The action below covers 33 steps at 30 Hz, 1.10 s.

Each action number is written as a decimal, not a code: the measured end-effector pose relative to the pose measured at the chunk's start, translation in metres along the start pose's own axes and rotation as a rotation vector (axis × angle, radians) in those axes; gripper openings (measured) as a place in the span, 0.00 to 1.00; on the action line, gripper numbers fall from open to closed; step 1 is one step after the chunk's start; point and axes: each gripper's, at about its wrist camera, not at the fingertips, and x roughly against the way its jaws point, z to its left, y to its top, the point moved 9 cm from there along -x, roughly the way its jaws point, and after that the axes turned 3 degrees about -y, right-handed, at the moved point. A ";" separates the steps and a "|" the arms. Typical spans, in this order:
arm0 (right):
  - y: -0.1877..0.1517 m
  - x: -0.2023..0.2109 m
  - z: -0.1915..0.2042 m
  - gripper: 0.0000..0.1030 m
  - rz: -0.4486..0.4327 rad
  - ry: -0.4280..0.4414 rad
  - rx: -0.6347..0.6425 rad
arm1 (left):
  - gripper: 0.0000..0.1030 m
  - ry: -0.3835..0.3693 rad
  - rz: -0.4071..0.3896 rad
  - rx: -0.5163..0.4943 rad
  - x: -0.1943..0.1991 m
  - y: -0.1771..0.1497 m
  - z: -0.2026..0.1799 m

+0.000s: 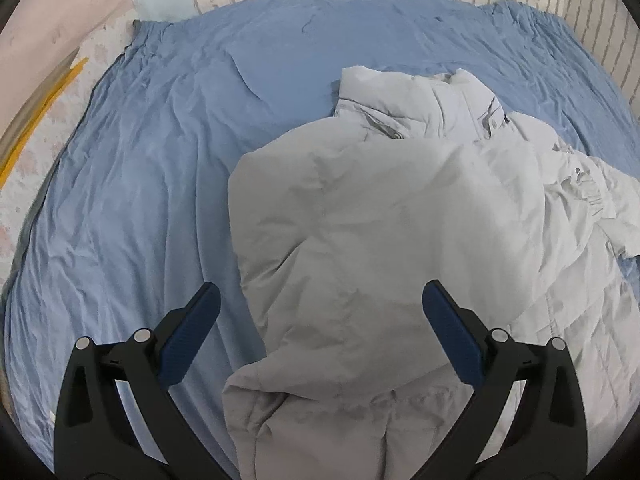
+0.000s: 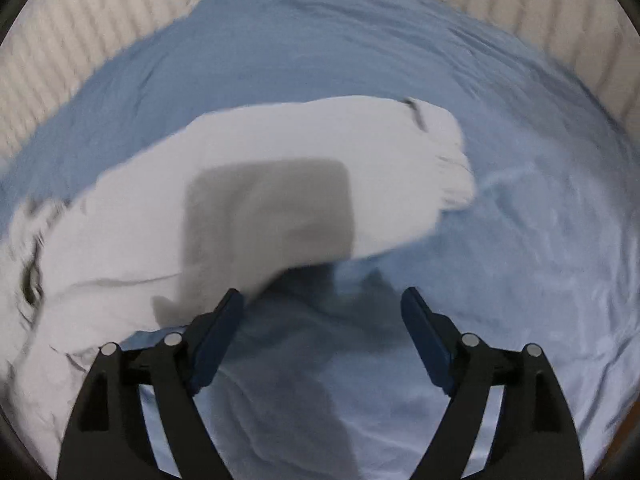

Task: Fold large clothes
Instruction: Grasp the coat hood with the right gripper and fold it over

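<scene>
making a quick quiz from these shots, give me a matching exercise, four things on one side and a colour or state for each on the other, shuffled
Things:
1. bed sheet
2. padded jacket
3. left gripper
4. jacket sleeve

Colour or state:
A. open, holding nothing
B. blue and wrinkled
C. pale grey, partly folded over itself
D. stretched out over the sheet, ribbed cuff at its end

Pairs: 1-B, 2-C, 3-A, 4-D
</scene>
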 end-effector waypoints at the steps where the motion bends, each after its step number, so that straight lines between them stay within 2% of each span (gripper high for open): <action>1: 0.000 -0.001 -0.007 0.79 0.000 0.009 -0.039 | 0.97 -0.003 0.001 0.003 0.001 0.001 0.000; 4: 0.013 -0.004 -0.014 0.80 -0.013 0.044 -0.124 | 0.97 0.004 0.000 0.006 0.003 0.004 0.002; 8: 0.033 -0.020 -0.014 0.80 -0.009 0.132 -0.273 | 0.97 0.004 -0.001 0.009 0.005 0.004 0.001; 10: 0.045 -0.034 -0.005 0.80 0.003 0.129 -0.285 | 0.97 0.014 0.000 -0.001 0.005 0.003 0.001; 11: 0.046 -0.041 -0.001 0.76 0.013 0.108 -0.265 | 0.97 0.019 -0.001 -0.005 0.004 0.003 0.002; 13: 0.045 -0.050 0.011 0.61 0.019 0.043 -0.182 | 0.97 0.026 -0.004 -0.006 0.004 0.004 0.004; 15: 0.048 -0.043 0.028 0.35 -0.008 0.027 -0.091 | 0.97 0.025 -0.004 0.003 0.002 0.005 0.007; 18: 0.046 -0.028 0.055 0.21 -0.036 -0.005 0.061 | 0.97 0.026 0.002 0.010 -0.002 0.005 0.012; 21: 0.041 -0.006 0.085 0.18 -0.076 -0.020 0.205 | 0.97 0.025 -0.004 0.009 0.000 0.005 0.015; 25: 0.041 0.034 0.120 0.17 -0.150 0.049 0.280 | 0.97 0.024 -0.018 0.011 0.006 0.004 0.020; 28: 0.047 0.061 0.152 0.17 -0.187 0.145 0.305 | 0.97 0.016 -0.021 0.023 0.010 0.004 0.023; 32: 0.038 0.097 0.212 0.16 -0.233 0.240 0.406 | 0.97 0.009 -0.036 0.036 0.019 0.004 0.027; 33: 0.026 0.110 0.233 0.16 -0.241 0.272 0.442 | 0.97 0.006 -0.040 0.037 0.021 0.005 0.028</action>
